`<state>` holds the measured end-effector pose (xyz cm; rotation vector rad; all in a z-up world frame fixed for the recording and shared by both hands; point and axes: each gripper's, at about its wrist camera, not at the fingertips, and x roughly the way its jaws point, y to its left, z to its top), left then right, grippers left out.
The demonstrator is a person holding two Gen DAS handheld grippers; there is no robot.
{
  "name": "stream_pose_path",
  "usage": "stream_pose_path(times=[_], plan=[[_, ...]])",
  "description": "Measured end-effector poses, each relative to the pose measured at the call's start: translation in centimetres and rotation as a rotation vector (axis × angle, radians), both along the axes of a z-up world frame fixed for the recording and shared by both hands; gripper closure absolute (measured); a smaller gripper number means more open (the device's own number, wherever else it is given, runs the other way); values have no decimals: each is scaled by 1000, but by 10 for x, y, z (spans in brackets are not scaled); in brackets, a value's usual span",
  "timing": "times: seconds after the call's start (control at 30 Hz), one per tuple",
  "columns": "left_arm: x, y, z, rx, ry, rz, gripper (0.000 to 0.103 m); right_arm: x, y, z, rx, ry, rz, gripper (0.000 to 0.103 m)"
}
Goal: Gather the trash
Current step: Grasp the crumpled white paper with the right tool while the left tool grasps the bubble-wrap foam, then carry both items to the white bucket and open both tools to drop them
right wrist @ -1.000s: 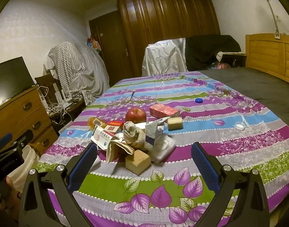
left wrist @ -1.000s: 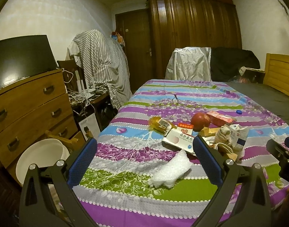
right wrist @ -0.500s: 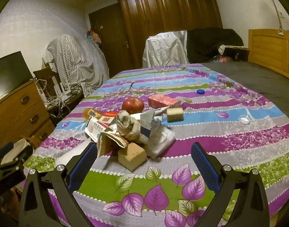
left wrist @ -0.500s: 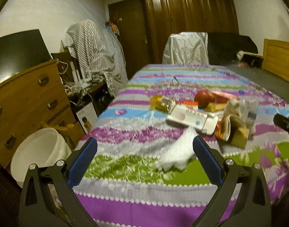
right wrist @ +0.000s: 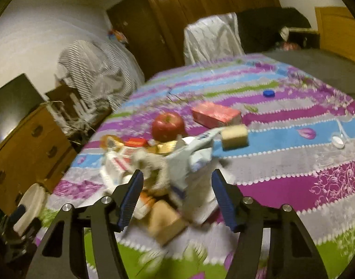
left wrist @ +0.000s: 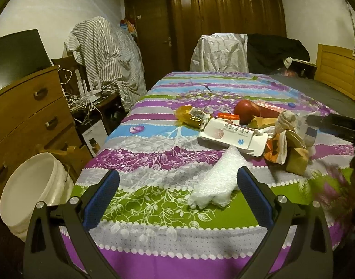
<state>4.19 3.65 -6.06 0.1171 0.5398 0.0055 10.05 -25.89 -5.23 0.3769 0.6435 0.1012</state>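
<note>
Left gripper (left wrist: 177, 184) held low, jaws spread wide, nothing between them. Right gripper (right wrist: 176, 188) open too, jaws narrower, angled downward.

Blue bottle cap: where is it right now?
In the right wrist view the blue bottle cap lies alone on the bedspread, upper right, beyond the pink box and the apple.

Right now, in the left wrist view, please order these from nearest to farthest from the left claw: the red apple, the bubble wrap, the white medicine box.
1. Bubble wrap: just ahead of the left claw, beside its right finger.
2. White medicine box: behind the wrap, mid-pile.
3. Red apple: farthest, at the pile's back.
</note>
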Motion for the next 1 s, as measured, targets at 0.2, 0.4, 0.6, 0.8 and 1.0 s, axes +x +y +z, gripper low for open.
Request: stream_pose_path(times=[0.2, 0.4, 0.6, 0.8, 1.0], plan=[[5, -4, 0, -14, 26, -154, 6, 12, -14, -11, 82, -1, 41, 75], [29, -20, -13, 24, 138, -384, 6, -44, -36, 9, 163, -100, 24, 76], [74, -32, -36, -12, 288, -495, 10, -104, -53, 35, 215, -175, 39, 76], [84, -36, -58, 0, 376, -499, 56, -137, -50, 50, 234, -204, 86, 75], [32, -9, -27, -71, 290, -399, 56, -148, -4, 77, 164, -261, 194, 75]])
